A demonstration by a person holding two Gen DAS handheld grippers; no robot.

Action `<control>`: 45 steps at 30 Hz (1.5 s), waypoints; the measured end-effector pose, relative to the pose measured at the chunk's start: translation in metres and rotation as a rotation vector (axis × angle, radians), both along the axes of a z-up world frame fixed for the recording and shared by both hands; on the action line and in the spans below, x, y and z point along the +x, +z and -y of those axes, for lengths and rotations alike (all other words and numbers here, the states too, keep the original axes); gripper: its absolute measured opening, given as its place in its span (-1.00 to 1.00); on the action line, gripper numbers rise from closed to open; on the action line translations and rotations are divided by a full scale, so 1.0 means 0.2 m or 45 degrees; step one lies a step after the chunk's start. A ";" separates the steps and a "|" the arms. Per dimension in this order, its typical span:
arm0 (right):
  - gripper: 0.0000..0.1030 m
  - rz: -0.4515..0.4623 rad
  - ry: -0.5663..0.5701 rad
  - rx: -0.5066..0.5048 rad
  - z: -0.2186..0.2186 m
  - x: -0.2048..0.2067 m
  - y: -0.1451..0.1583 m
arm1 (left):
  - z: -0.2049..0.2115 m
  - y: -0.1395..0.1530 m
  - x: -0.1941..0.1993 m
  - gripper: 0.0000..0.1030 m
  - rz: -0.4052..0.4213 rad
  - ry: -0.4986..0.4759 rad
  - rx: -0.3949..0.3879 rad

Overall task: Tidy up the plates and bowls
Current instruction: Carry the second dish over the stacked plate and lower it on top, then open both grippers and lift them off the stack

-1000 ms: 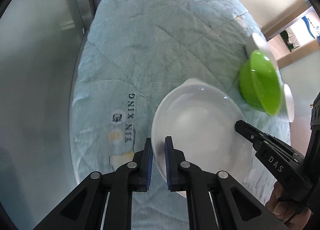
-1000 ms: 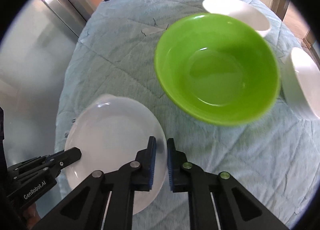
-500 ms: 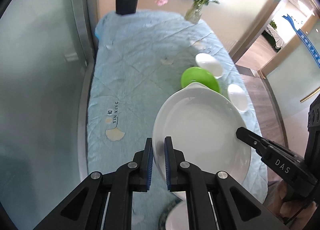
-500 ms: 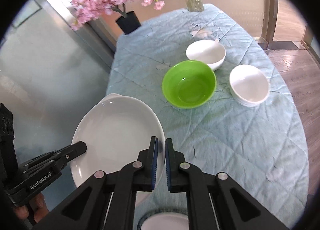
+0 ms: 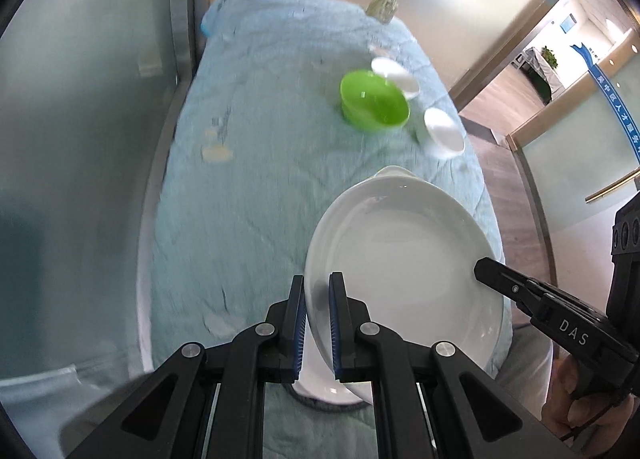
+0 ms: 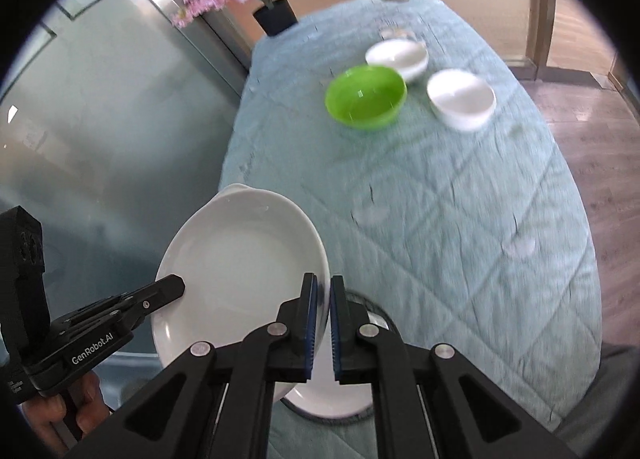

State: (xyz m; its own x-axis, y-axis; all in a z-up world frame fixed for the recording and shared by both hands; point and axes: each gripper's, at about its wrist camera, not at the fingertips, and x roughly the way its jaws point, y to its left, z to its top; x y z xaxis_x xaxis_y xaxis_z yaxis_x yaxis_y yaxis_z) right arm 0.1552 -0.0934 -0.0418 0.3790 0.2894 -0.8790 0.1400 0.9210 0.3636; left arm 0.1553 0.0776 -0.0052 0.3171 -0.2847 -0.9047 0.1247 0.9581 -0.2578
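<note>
Now both grippers carry the white plate (image 5: 404,259) in the air above the near end of the table.

Left gripper (image 5: 317,323) is clamped on the plate's left rim, and right gripper (image 6: 323,323) pinches the opposite rim, each with jaws narrowed onto the edge. Directly beneath, a second plate (image 6: 332,399) with a dark rim lies on the cloth, so the step in hand looks like stacking; the next move would call for lowering level and centred, then easing both jaws apart together. Farther off sit a green bowl (image 6: 366,101) and two white bowls (image 6: 460,99), close to one another and untouched. A quilted pale blue cloth (image 6: 460,219) covers the oval table. Pink blossoms in a black pot (image 6: 276,17) and a glass vase (image 5: 382,7) stand at the far end, with frosted glass panels to the left and wood flooring to the right.
</note>
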 end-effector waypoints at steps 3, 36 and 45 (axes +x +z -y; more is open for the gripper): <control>-0.88 -0.058 -0.005 0.024 0.00 -0.07 -0.08 | -0.03 -0.10 -0.05 -0.87 -0.050 0.013 -0.020; -0.83 -0.409 -0.024 0.018 0.00 -0.17 -0.68 | 0.00 -0.78 -0.04 -0.84 -0.319 0.015 -0.017; -0.83 -0.362 -0.011 -0.028 -0.01 -0.15 -0.63 | 0.02 -0.79 -0.06 -0.84 -0.351 -0.003 -0.017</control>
State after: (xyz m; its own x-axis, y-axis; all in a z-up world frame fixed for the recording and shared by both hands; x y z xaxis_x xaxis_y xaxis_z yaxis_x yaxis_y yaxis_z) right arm 0.1246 -0.0906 -0.1675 0.1189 0.2673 -0.9562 0.2410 0.9265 0.2890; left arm 0.1423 0.0743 -0.1639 0.0588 -0.2974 -0.9529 0.0500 0.9543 -0.2947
